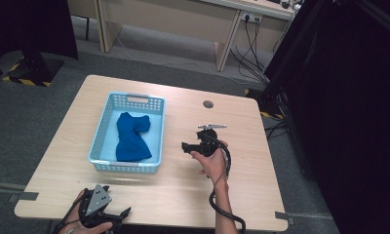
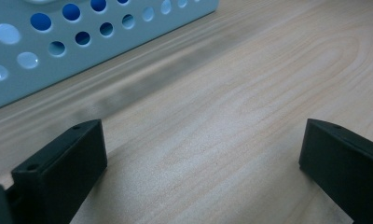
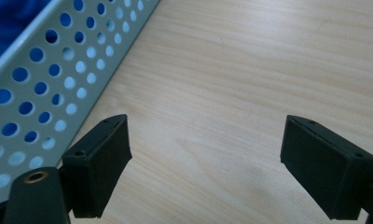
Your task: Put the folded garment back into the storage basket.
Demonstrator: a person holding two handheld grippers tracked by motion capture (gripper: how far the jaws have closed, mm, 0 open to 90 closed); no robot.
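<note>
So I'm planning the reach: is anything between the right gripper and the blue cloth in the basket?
Only the basket's perforated side wall; the blue cloth lies inside it. The right gripper is open over bare table.

Blue cloth (image 1: 131,138) in pale-blue perforated basket (image 1: 134,100).

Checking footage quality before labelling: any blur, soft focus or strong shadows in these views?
High view: soft overall, with the basket front rim smeared. Left gripper view: the basket wall is out of focus, its shadow on the table diffuse. Right gripper view: sharper, with even light and no glare.
</note>
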